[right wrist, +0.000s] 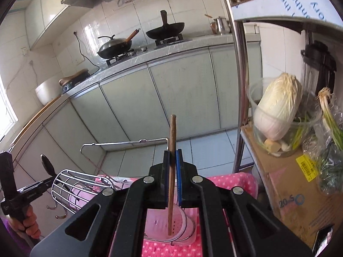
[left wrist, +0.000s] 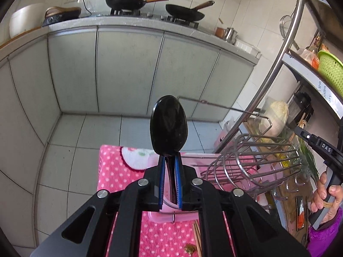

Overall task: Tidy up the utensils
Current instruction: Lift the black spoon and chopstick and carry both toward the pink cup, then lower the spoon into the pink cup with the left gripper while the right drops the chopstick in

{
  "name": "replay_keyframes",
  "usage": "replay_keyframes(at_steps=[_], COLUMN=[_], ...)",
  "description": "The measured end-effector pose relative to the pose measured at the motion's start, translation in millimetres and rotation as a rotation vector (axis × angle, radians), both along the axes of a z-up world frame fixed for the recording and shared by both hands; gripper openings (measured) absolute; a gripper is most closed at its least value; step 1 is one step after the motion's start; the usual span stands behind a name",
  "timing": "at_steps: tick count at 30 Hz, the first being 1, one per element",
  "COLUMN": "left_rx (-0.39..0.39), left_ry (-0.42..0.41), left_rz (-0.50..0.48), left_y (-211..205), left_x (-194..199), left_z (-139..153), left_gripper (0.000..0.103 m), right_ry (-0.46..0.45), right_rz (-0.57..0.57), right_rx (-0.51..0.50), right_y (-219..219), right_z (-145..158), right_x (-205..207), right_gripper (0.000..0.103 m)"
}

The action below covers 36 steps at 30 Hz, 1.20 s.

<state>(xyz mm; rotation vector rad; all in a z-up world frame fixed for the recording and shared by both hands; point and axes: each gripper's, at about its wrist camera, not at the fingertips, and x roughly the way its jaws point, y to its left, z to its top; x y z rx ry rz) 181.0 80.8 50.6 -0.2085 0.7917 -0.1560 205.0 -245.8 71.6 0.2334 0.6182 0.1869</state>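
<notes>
Left gripper [left wrist: 170, 160]: blue pads clamped on the handle of a glossy black oval spoon [left wrist: 168, 126], bowl up, long axis straight along the fingers, well above the pink polka-dot towel [left wrist: 111, 167].

Right gripper [right wrist: 173, 160]: pads closed on a thin brown wooden chopstick [right wrist: 172, 141], held about mid-length, near upright, tips sticking out both above and below the pads.

Landmark: the chrome wire utensil basket [left wrist: 255, 165], lying tipped on its side over the towel, hooks underneath, with the white perforated plastic drain tray [right wrist: 182, 224] close by.
- From the left gripper the basket sits down and to the right, just beside.
- From the right gripper it's down and left, near [right wrist: 79, 184].
- Can't tell from these views which end of the basket is the mouth, so can't say which gripper is nearer the opening.

My read: both utensils are lifted and aimed away from the basket; each long axis would need rotating toward the mouth, or the basket stood up first.

More chopsticks [left wrist: 197, 235] lie on the towel below the left gripper.

Readable text: "DAS" on the right gripper body in the left view [left wrist: 325, 148]; partial "20-S" on the cardboard box [right wrist: 295, 192] under the napa cabbage [right wrist: 276, 109]; yellow barcode label, illegible.
</notes>
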Motion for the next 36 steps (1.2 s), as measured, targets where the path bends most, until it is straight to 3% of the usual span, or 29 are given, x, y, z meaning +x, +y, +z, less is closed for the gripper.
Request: replay_keyframes(at_steps=[9,11,13,24,29,36], left_rx=[-0.048,-0.059,-0.064,-0.069,-0.075,-0.094], left_ry=[0.079,0.091,0.082,-0.045,-0.035,0.045], left_rz=[0.017,0.028,0.035,0.062,0.034,-0.029], left_y=[3.9,5.5,7.7,19.8,13.8,-3.1], left_x=[8.6,8.2,3.7,-42.2,-71.6,-103.1], left_z=[-20.3,-21.0,-18.2,20.7,14.6,-24.2], left_gripper=[0.014,0.020,0.022,0.029,0.029,0.029], right_ry=[0.027,0.034,0.016,-0.065,-0.027,0.120], right_rz=[0.004,0.008,0.010,-0.031,-0.039,0.011], right_rx=[-0.008,-0.011,-0.010,-0.005,0.017,0.055], right_y=[6.5,5.1,3.3,-21.9,-28.7,-22.0], right_z=[-1.8,-2.2,0.8,15.3,-8.1,-62.1], right_x=[-0.9,-2.5,-9.0,-65.6,-101.3,-131.7], right_gripper=[0.008,0.020,0.037,0.040,0.040,0.040])
